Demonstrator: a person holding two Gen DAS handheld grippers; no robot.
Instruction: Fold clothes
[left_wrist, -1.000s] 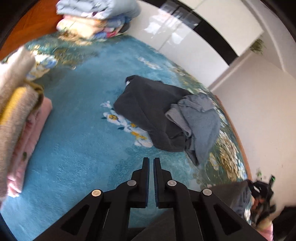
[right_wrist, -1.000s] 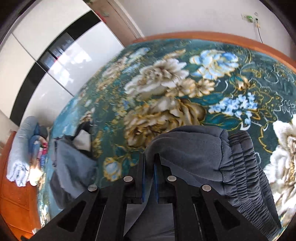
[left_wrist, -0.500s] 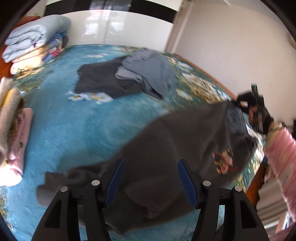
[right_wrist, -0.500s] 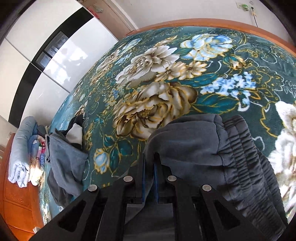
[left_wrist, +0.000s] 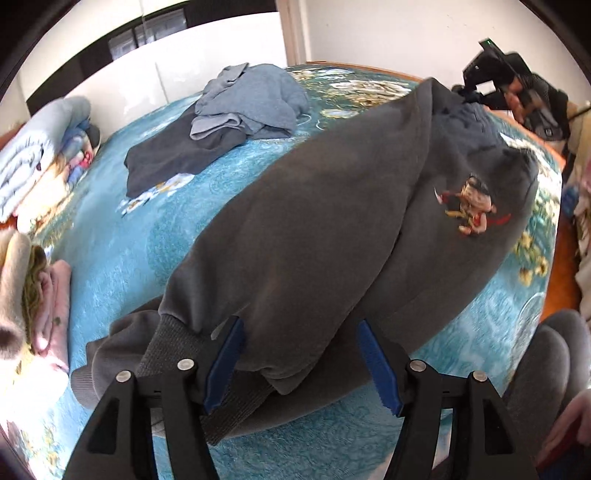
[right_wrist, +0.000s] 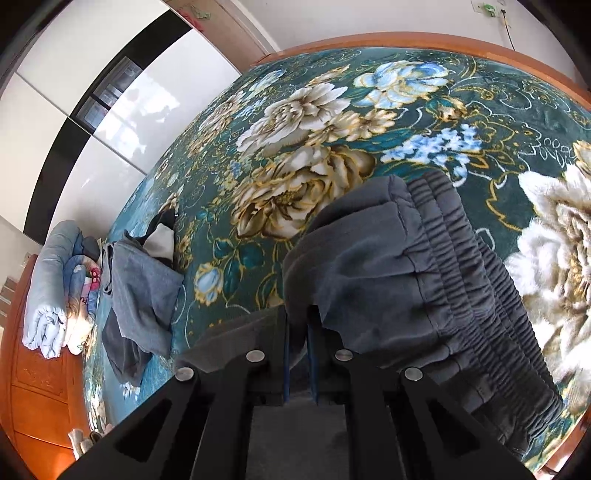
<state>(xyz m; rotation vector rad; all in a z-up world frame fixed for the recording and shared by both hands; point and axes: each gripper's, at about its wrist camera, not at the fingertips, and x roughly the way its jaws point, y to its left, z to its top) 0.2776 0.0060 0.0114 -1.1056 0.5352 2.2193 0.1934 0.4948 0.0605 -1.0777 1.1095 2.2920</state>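
Observation:
Dark grey sweatpants (left_wrist: 314, 236) with a small cartoon patch lie stretched across the blue floral bed cover (left_wrist: 122, 258). My left gripper (left_wrist: 299, 354) is open, its blue-padded fingers (left_wrist: 225, 354) on either side of the trouser leg near the ribbed cuffs. My right gripper (right_wrist: 297, 321) is shut on the sweatpants (right_wrist: 388, 266) at the elastic waistband end, holding the cloth bunched up. It also shows at the far right of the left wrist view (left_wrist: 517, 81).
A heap of unfolded clothes, dark navy and light blue-grey (left_wrist: 229, 114), lies further up the bed. Folded quilts (left_wrist: 40, 147) sit by the headboard. A stack of folded garments (left_wrist: 33, 295) lies at the left. The wooden bed edge (right_wrist: 424, 38) runs along the far side.
My left gripper opened and swung round from the clothes heap to the sweatpants, closing in over the trouser leg. My right gripper stayed shut on the waistband, which shifted slightly.

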